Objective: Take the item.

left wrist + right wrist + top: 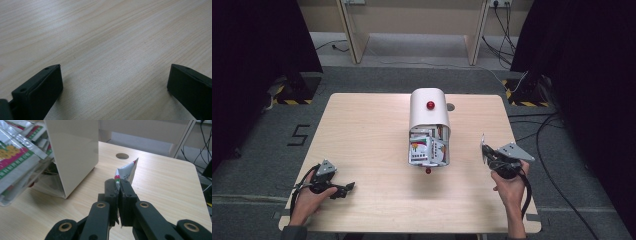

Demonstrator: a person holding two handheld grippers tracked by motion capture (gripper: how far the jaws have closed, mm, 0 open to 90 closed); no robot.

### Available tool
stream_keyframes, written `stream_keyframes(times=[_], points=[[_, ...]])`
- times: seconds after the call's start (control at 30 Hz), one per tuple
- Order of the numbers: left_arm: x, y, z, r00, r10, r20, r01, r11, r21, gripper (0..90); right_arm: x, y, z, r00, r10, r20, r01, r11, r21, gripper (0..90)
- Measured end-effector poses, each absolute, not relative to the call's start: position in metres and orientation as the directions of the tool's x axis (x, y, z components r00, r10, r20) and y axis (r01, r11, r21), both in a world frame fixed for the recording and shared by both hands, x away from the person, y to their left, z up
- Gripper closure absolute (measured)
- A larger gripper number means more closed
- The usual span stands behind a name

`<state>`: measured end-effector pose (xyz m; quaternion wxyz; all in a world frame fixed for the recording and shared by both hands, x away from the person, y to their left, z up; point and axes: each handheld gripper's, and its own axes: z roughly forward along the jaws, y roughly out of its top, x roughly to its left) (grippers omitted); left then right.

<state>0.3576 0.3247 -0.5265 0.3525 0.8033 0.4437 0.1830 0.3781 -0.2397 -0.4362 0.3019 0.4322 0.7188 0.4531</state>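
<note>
The right gripper (118,185) is pinching a thin silver sachet (127,172), red-and-green printed, standing edge-up above its jaws, right of the cream dispenser box (72,150). The left gripper (113,82) is resting wide apart over the table (105,37).

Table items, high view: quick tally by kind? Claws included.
White bread-bin style box with red knob: 1
Clear drop-down door with its own red knob: 1
Sachet clamped in the right claw: 1
Sachets stacked inside the box: several, too packed to count
Claws: 2, the left claw open over bare table
Total countable: 5
</note>
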Motion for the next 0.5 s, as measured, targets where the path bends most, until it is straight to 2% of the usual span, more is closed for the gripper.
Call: stream_keyframes(times=[0.5], points=[[0.358,0.325,-0.526,0.539,0.842,-0.019,0.584,-0.357,0.729,0.0,0.386,-0.247,-0.453,-0.423,0.905,-0.029,0.394,0.213,0.894,86.7]])
